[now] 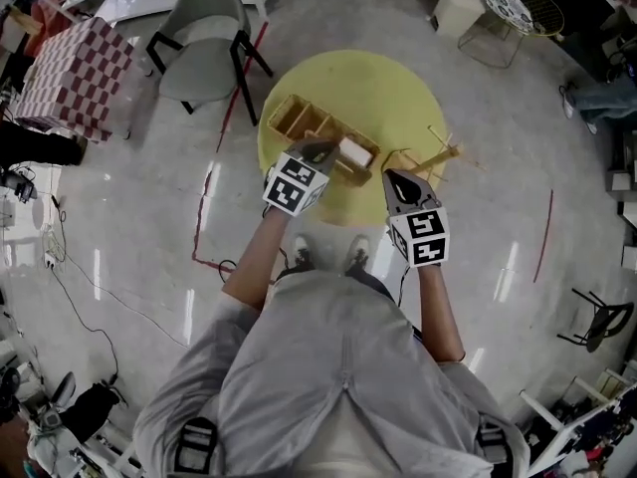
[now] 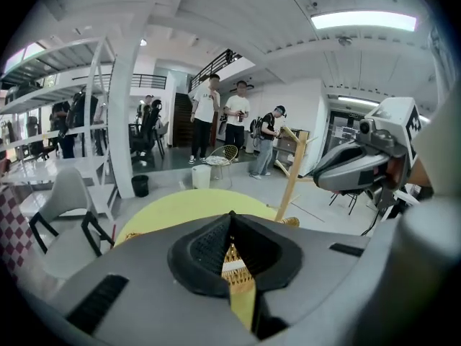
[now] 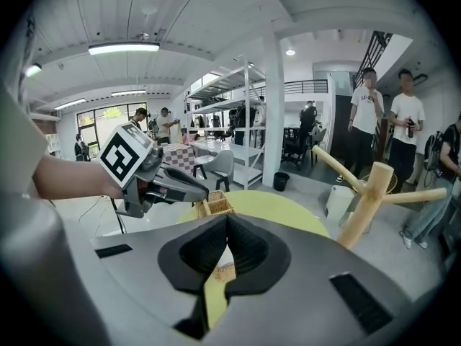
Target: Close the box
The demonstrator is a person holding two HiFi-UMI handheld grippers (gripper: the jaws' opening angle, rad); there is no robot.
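Note:
A woven wicker box (image 1: 317, 134) with open compartments and a pale lid part (image 1: 355, 152) lies on the round yellow table (image 1: 383, 88). My left gripper (image 1: 317, 151) hovers over the box's near end, its jaws shut with nothing between them. In the left gripper view, wicker (image 2: 235, 259) shows below the closed left gripper (image 2: 230, 218). My right gripper (image 1: 397, 179) hangs to the box's right, over the table's front edge, also shut and empty. The right gripper view has the right gripper (image 3: 227, 218) closed, the box (image 3: 215, 205) beyond and the left gripper (image 3: 196, 192) beside it.
A wooden stand (image 1: 436, 153) of crossed sticks stands on the table's right side, close to my right gripper. A grey chair (image 1: 204, 43) is behind the table at left, beside a checked table (image 1: 75, 73). A wire stool (image 1: 518, 13) and several people (image 2: 238, 117) are farther off.

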